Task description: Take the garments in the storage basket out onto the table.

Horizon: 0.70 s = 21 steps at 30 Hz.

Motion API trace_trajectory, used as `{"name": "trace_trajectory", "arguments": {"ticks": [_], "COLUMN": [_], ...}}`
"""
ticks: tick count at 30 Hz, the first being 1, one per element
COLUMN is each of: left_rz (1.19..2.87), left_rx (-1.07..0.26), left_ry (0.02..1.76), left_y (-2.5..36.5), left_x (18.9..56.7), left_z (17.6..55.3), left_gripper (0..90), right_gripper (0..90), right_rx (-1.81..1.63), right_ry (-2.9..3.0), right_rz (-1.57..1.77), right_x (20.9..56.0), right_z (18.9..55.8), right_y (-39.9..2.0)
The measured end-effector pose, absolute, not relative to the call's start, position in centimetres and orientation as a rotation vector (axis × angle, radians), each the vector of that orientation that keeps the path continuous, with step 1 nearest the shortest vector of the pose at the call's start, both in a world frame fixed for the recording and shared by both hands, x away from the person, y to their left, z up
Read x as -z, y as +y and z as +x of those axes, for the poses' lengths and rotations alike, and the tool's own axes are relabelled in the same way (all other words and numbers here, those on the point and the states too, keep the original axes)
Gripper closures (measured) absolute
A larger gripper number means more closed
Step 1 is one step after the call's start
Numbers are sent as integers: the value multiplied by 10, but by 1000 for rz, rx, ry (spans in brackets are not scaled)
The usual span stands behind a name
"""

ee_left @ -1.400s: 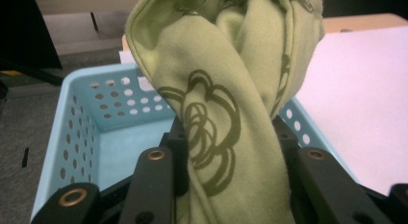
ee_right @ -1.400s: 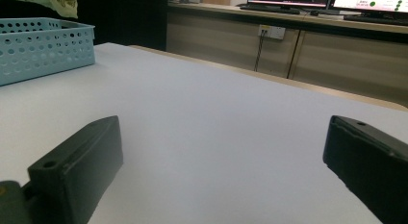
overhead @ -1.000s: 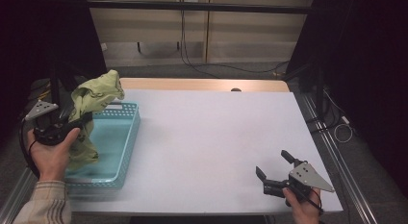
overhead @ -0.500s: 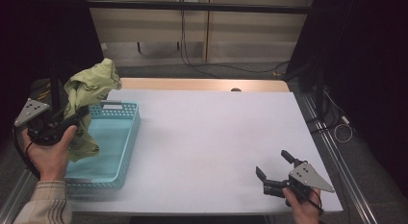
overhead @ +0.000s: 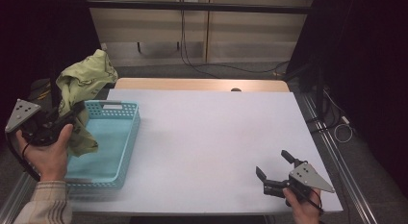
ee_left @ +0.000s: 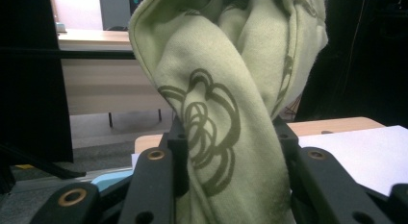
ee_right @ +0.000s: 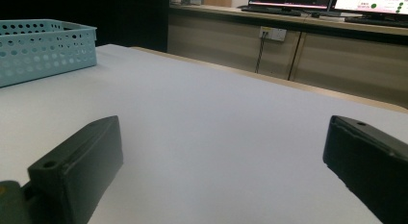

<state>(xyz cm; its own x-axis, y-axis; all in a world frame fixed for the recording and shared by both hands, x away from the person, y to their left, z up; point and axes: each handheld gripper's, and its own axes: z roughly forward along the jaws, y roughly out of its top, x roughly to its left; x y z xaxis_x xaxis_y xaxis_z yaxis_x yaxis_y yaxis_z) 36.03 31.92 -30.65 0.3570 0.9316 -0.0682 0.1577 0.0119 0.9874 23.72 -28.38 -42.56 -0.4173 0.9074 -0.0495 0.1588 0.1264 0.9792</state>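
Left tongs (overhead: 72,114): I squeeze a bunched green cloth (overhead: 84,84) with a dark swirl print — it hangs over the blue basket's (overhead: 129,137) left side.
Right tongs (overhead: 275,168): spread wide, nothing inside, low on the white table (overhead: 211,132).
Around: wooden cabinets (overhead: 240,36), cables, dark room.

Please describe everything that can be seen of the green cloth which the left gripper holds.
The green cloth is pale yellow-green, soft fabric that looks like fleece or jersey, printed with dark olive looping outlines and stitched along its edge. It is crumpled and bunched, not spread. The left gripper is shut on its middle, both black jaws pressing it. One part stands up above the jaws; the other hangs down into the blue basket, at its left side. Whether it touches the basket's floor cannot be told.
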Motion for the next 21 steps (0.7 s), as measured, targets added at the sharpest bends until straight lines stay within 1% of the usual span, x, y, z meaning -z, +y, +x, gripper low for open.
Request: {"name": "trace_trajectory", "arguments": {"ticks": [14, 21], "left_rz": [1423, 1447], "left_rx": [-785, -777], "left_ry": [977, 949], "left_y": [298, 289], "left_x": [285, 274], "left_z": [351, 345], "left_gripper": [639, 639], "right_gripper": [0, 0], "right_rx": [-1351, -1351], "right_ry": [1702, 1703], "right_rz": [1045, 1040], "right_x": [426, 426], "right_z": [237, 237], "right_y": [-284, -284]}}
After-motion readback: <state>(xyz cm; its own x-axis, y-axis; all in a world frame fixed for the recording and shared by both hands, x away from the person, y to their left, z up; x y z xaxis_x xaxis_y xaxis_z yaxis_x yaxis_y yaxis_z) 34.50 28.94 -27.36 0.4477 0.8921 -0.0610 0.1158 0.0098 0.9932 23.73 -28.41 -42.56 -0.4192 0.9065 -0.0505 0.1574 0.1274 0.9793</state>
